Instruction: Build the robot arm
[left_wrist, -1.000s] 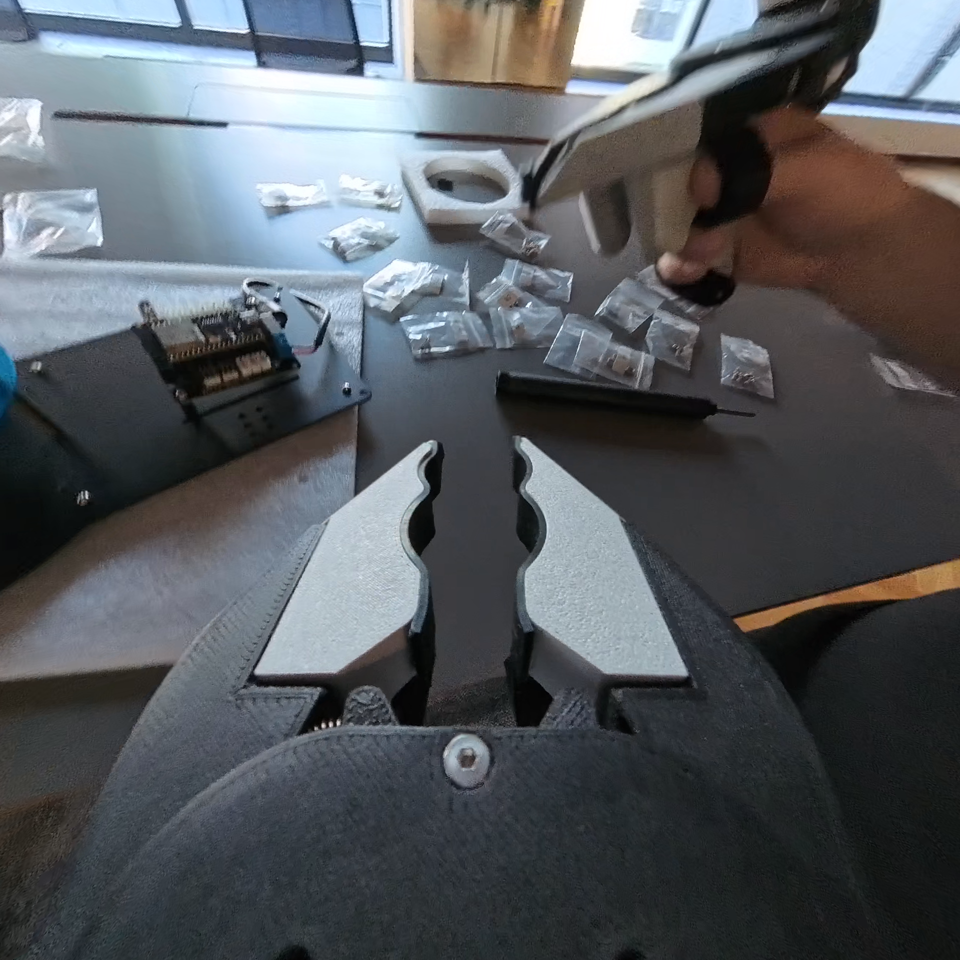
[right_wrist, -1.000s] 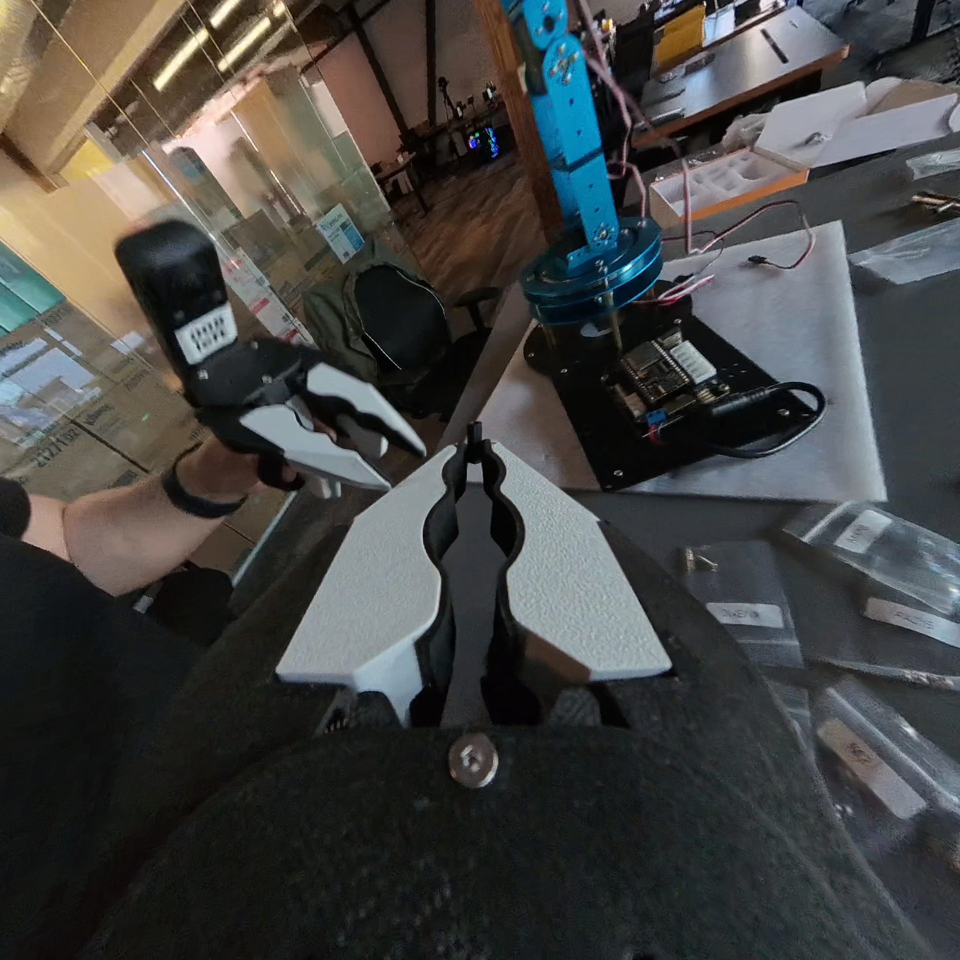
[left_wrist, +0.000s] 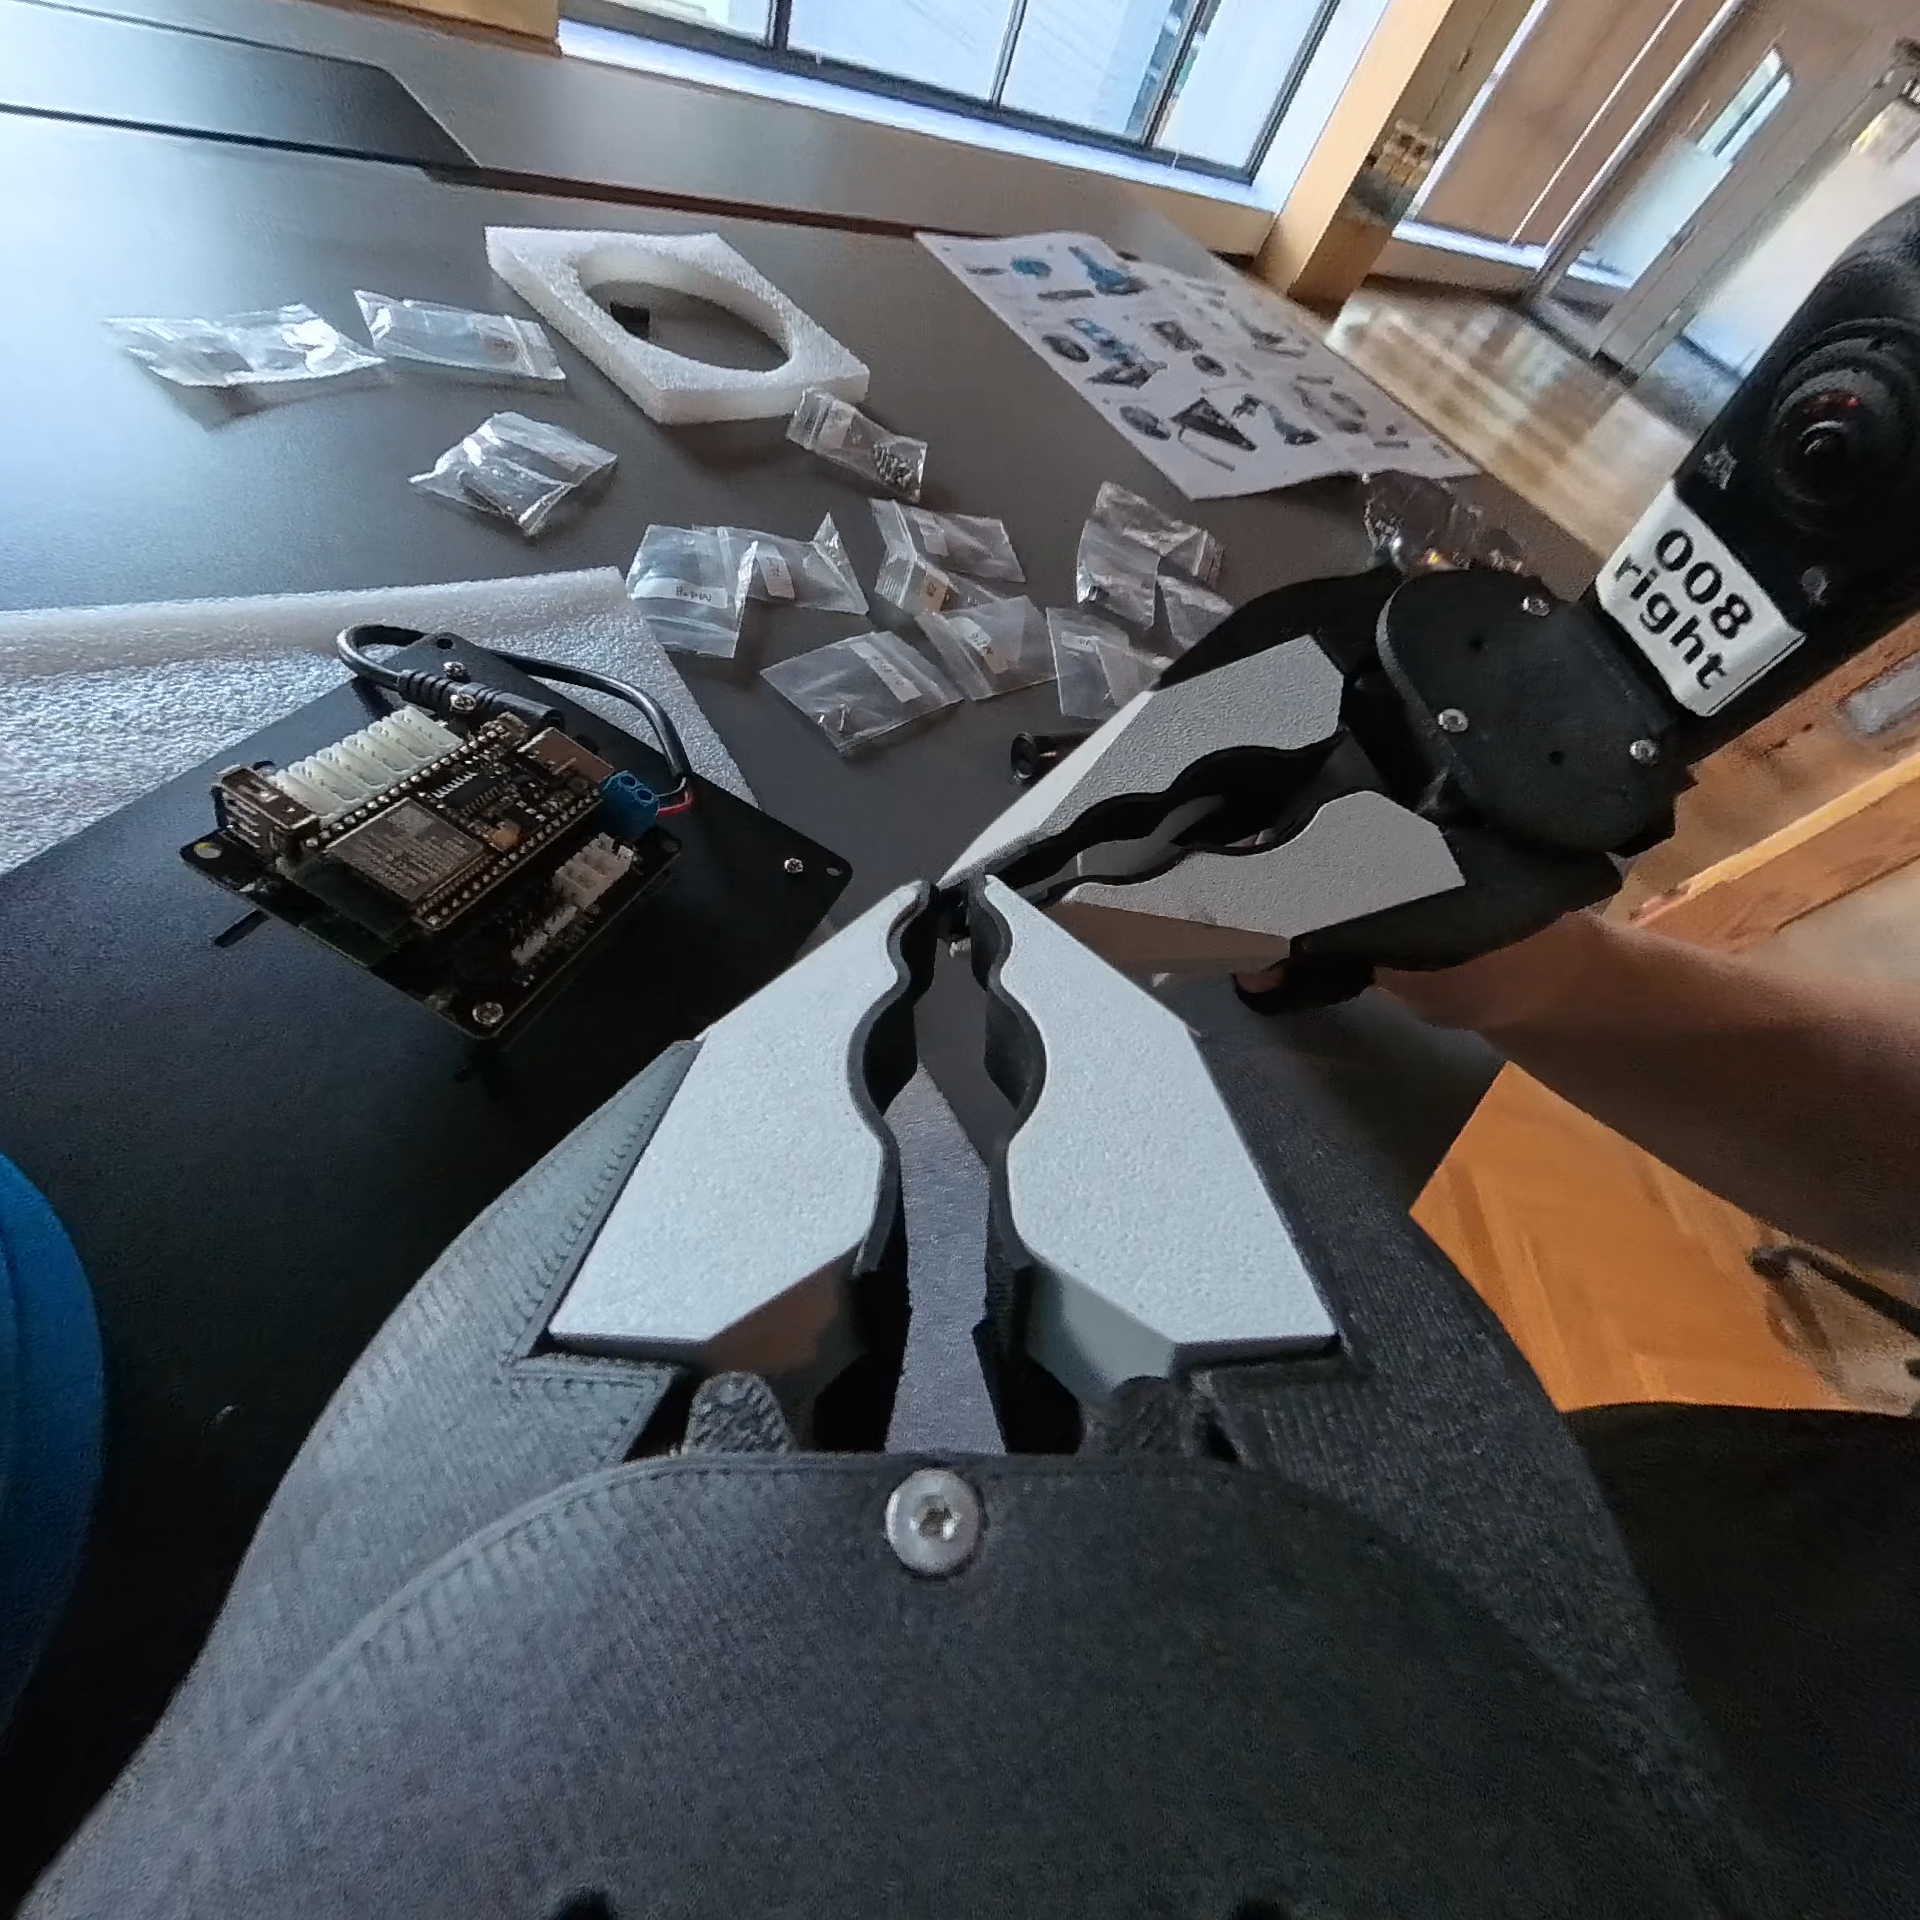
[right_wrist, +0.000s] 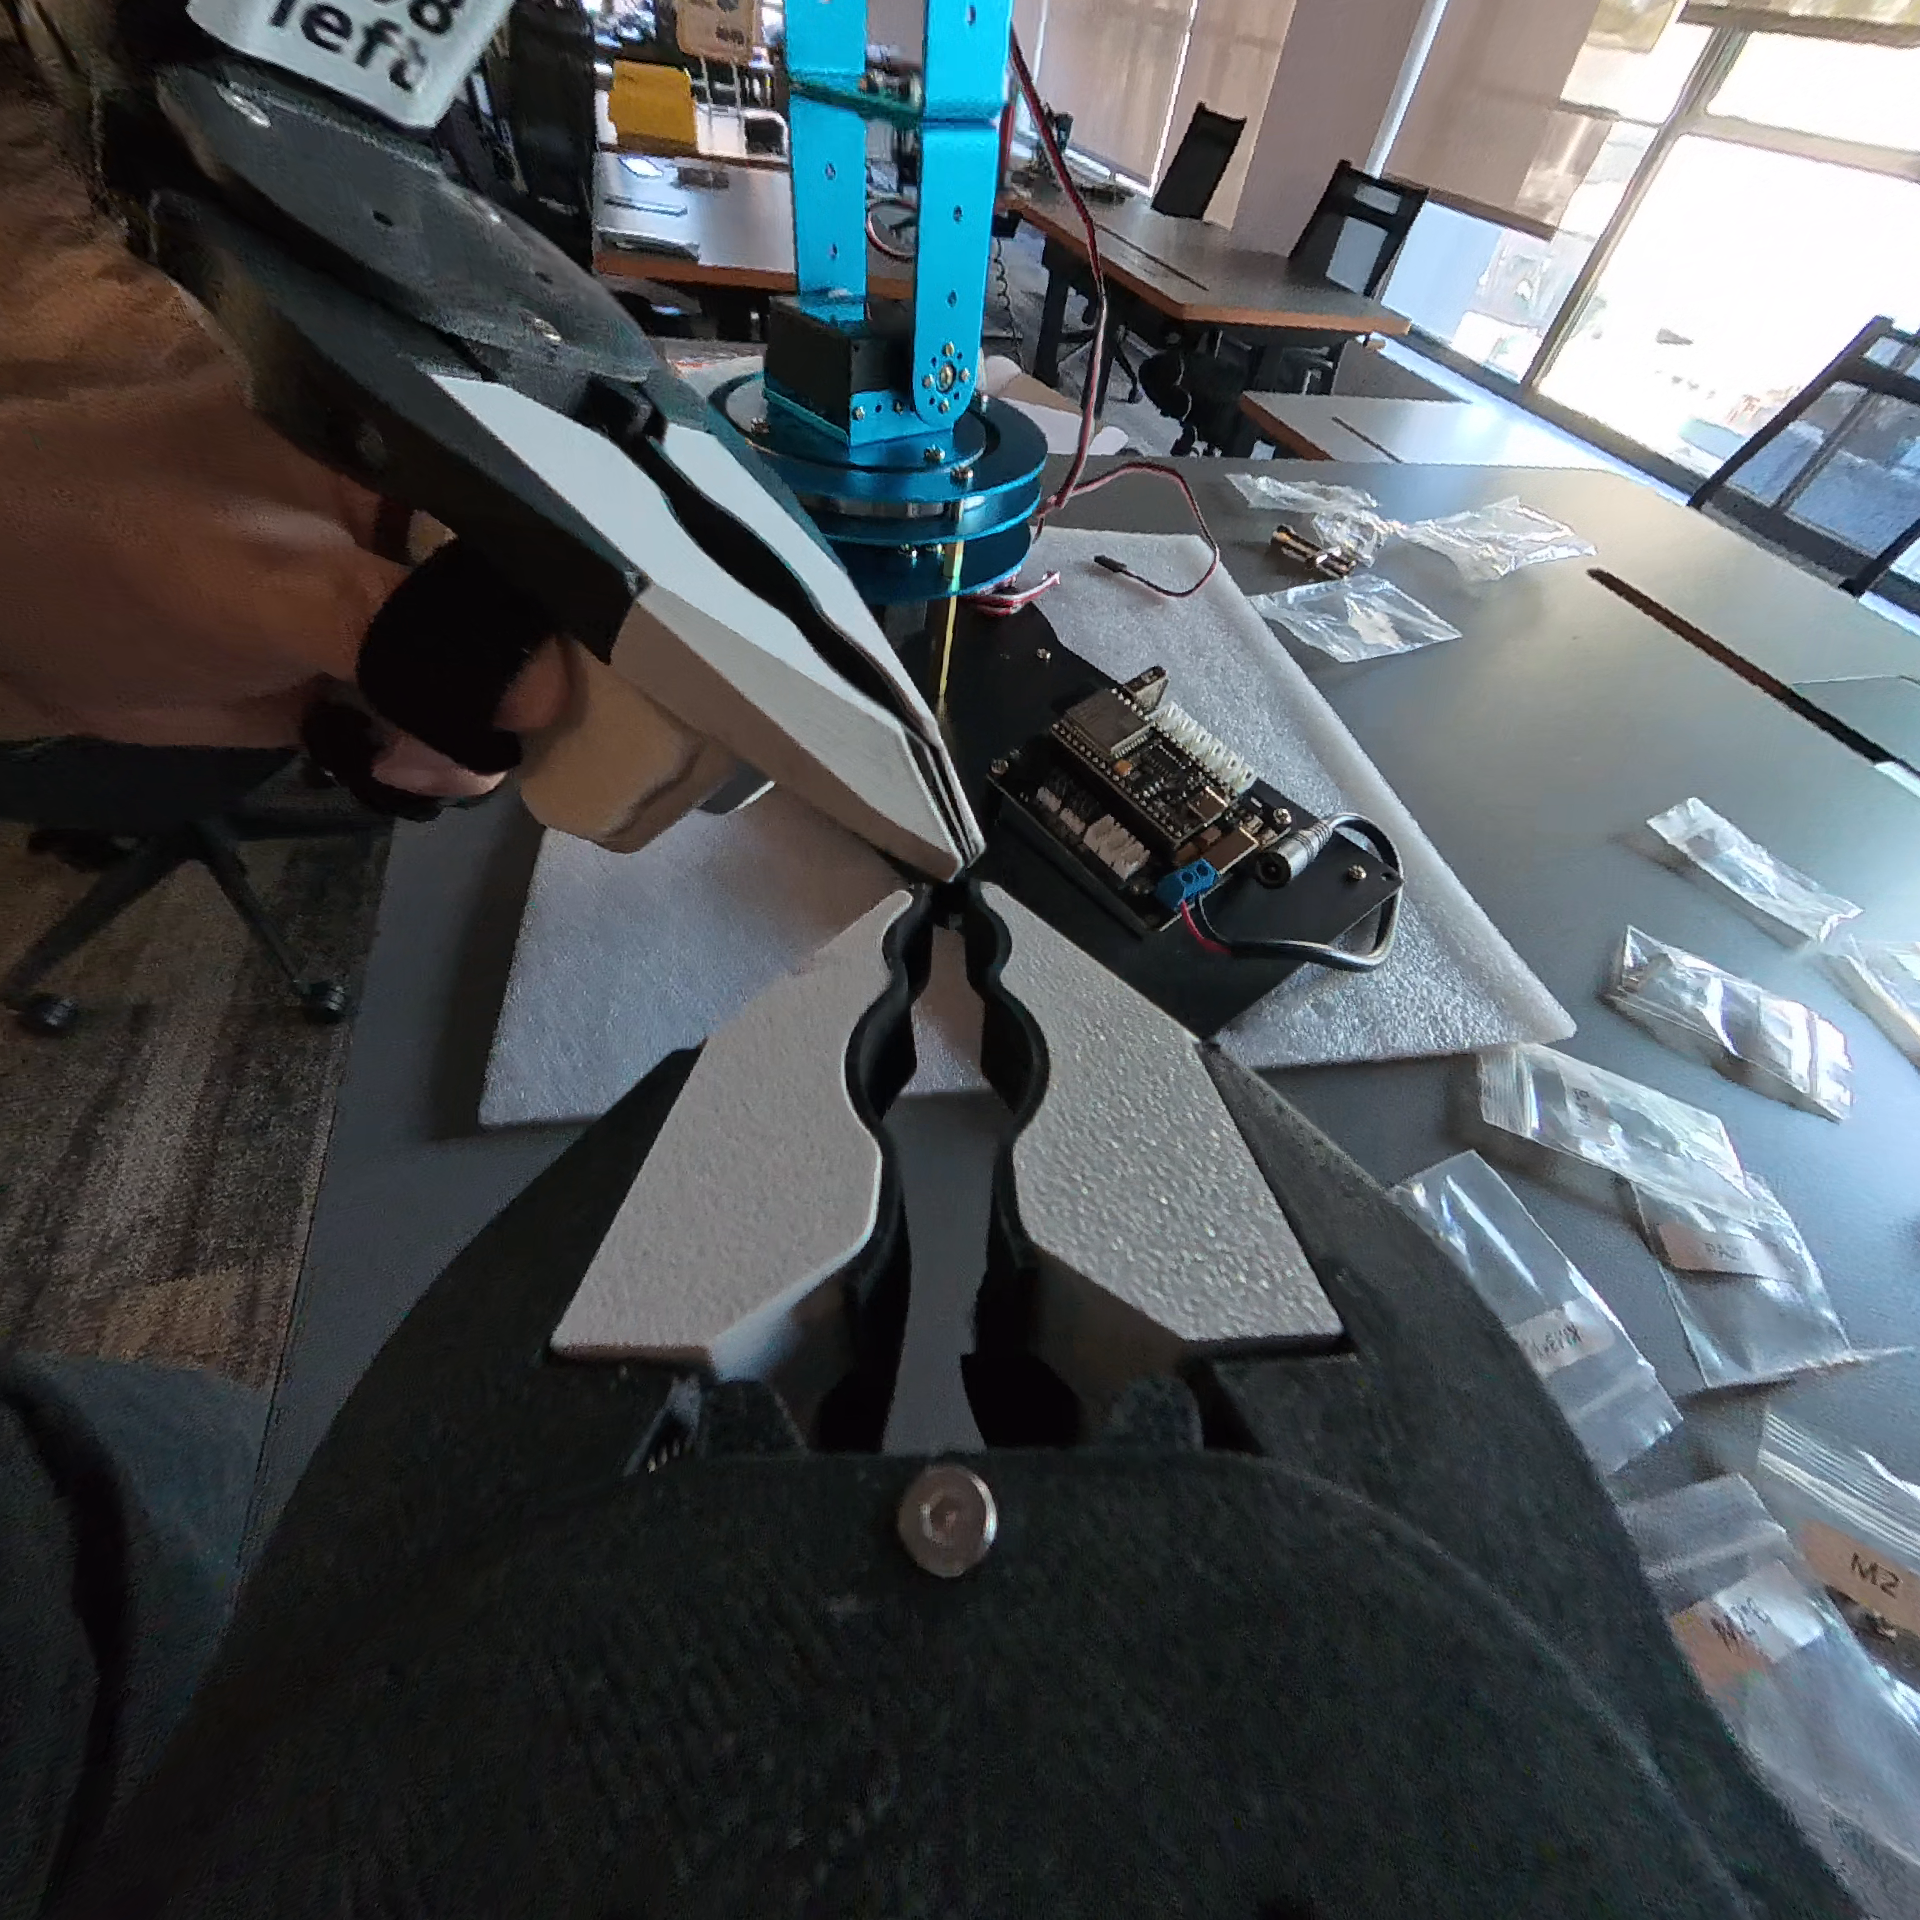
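Two hand-held grippers here, tip to tip over the dark grey table (left_wrist: 260, 187). Right gripper (right_wrist: 942, 902) squeezed down to a sliver, pinching one small dark piece (left_wrist: 951, 920) right at its tips. Left gripper (left_wrist: 948, 899) closed up just as tight, nose touching that same piece. Can't tell whether it has any real grip on it. Hard to say what the piece is, too tiny.

Just beyond the tips:
- one green circuit board (left_wrist: 436, 842) with white connectors and one blue terminal block
- bolted onto one flat black plate (left_wrist: 260, 1039), which lies on one white foam sheet (right_wrist: 644, 966)
- one blue metal arm (right_wrist: 894, 260) standing upright on the same plate

Farther back:
- roughly a dozen small clear plastic bags (left_wrist: 862, 691) of hardware, scattered
- one white foam square (left_wrist: 727, 390) with a round hole
- one printed paper sheet (left_wrist: 1195, 353)
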